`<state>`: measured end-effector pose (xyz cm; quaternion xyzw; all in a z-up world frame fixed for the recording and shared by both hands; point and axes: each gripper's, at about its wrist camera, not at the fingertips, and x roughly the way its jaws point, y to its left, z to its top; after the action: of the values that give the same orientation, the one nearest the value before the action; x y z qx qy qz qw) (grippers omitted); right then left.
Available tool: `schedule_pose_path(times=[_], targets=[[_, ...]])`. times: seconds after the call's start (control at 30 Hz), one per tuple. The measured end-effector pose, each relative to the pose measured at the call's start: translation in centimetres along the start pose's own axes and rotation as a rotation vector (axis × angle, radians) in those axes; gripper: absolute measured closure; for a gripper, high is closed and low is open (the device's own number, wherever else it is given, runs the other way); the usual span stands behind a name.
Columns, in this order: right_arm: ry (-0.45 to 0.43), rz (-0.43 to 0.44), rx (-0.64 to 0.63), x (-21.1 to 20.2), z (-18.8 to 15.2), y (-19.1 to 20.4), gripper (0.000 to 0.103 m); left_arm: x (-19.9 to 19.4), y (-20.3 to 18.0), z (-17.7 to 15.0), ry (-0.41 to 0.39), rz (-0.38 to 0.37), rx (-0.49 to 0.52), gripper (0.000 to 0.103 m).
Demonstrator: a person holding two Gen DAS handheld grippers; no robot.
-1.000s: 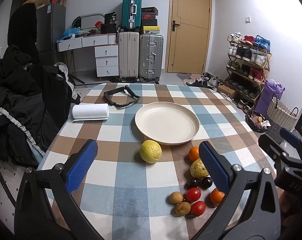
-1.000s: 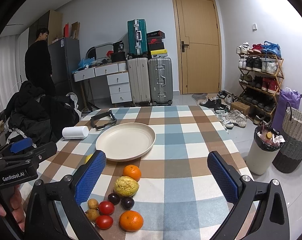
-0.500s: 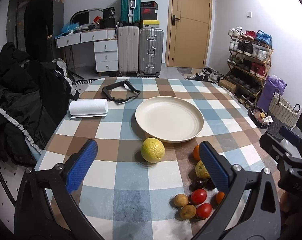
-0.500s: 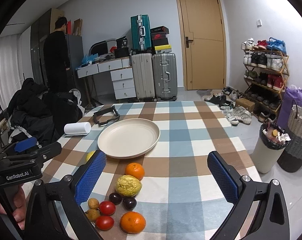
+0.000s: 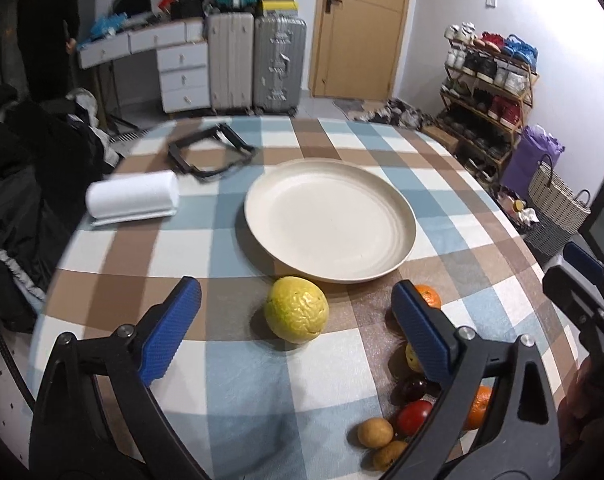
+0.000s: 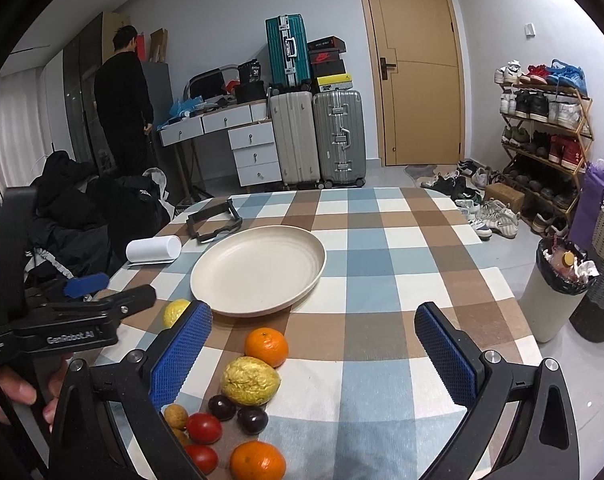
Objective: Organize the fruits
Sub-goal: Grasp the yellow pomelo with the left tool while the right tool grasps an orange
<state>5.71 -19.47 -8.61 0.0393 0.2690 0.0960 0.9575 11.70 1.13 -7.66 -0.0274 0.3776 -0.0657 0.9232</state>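
Home, lived-in room: checkered-cloth bench (image 6: 382, 280), shoe rack (image 6: 542, 128) full of sneakers, stacked suitcases (image 6: 314, 136) by wooden door (image 6: 414, 68), drawer desk (image 6: 229, 132), coats pile (image 6: 73, 208), trash bin (image 6: 554, 296).

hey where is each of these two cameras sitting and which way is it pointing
Left wrist: rides the left tongs, looking forward over the big yellow fruit toward the plate; its own blue pads and the right tongs show.
Right wrist: rides the right tongs, facing the plate and door; the left tongs and a hand show.
Shared: plate, fruits, checked table, suitcases.
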Motion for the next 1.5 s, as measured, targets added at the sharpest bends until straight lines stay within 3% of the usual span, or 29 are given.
schedule_pose_path(times=[0.13, 0.37, 0.53, 0.63, 0.7, 0.73, 1.13, 1.33, 1.5], targets=[[0.019, 0.000, 0.016, 1.2, 0.0, -0.6, 0.000, 2.7, 0.8, 0.4, 0.052, -0.048, -0.009, 0.012], [0.060, 0.002, 0.008, 3.2, 0.0, -1.0, 0.000, 6.9, 1.6, 0.2, 0.129, -0.061, -0.010, 0.014], [0.071, 0.001, 0.035, 4.2, -0.3, -1.5, 0.000, 9.2, 2.1, -0.2, 0.184, -0.095, -0.045, 0.024], [0.086, 0.001, 0.038, 4.6, -0.4, -1.5, 0.000, 10.3, 2.4, -0.3, 0.201, -0.103, -0.045, 0.037], [0.085, -0.001, 0.032, 4.7, -0.4, -1.4, 0.000, 10.9, 2.7, -0.3, 0.231, -0.143, -0.069, 0.055], [0.086, -0.003, 0.029, 4.9, -0.4, -1.3, 0.000, 10.9, 2.6, -0.4, 0.236, -0.153, -0.077, 0.057], [0.103, 0.010, 0.037, 5.1, -0.6, -1.2, 0.000, 9.5, 2.9, -0.3, 0.194, -0.183, -0.065, 0.058], [0.149, 0.054, 0.083, 5.7, -0.4, -1.7, 0.000, 7.8, 3.0, -0.1, 0.152, -0.178, -0.059, 0.058], [0.200, 0.141, 0.113, 6.6, 0.0, -1.7, 0.000, 5.6, 3.2, 0.1, 0.106, -0.164, -0.046, 0.058]])
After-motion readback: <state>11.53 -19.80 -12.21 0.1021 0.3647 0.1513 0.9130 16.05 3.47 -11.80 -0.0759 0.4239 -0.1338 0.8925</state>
